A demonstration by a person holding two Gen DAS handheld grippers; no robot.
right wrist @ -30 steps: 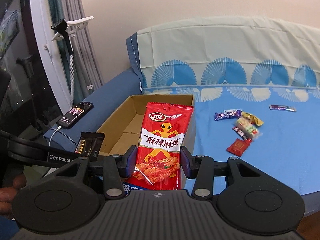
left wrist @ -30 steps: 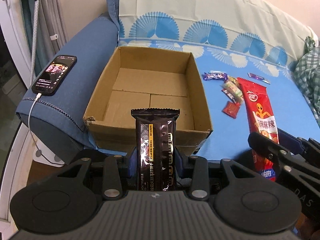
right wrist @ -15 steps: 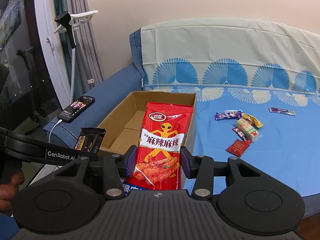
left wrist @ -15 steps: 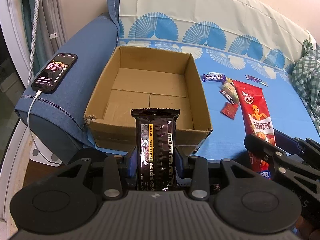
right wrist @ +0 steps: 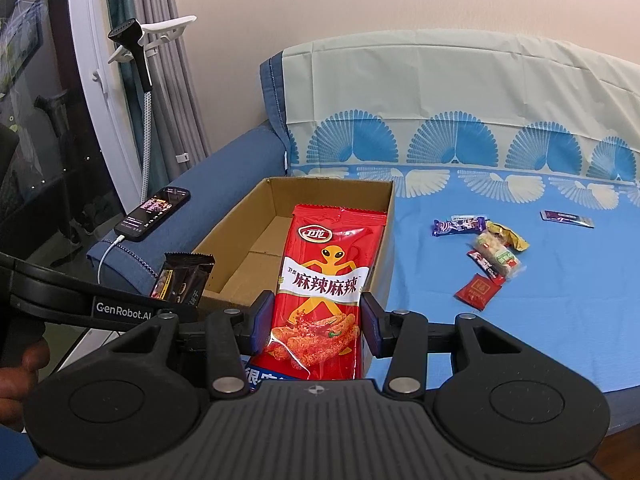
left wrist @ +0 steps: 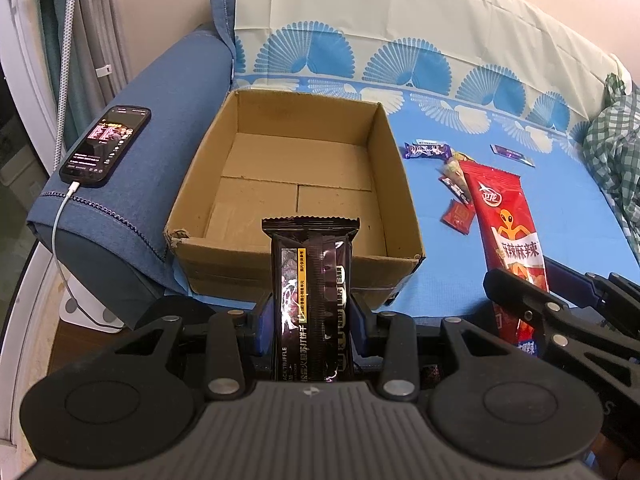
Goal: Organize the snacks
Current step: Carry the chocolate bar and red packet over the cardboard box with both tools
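Standing upright, each snack packet (left wrist: 312, 304) (right wrist: 320, 300) is apparently clamped between jaws.

- Left gripper (left wrist: 312, 330): matte black plastic, ribbed grey deck at the base, two round discs at the sides, silver screw heads on the linkage arms, blue pads on the fingers (left wrist: 260, 330)
- Right gripper (right wrist: 316, 322): same black build, blue pads, silver screws, small crosshair mark on the deck
- White "GenRobot.AI" lettering on the left gripper's side, seen from the right wrist
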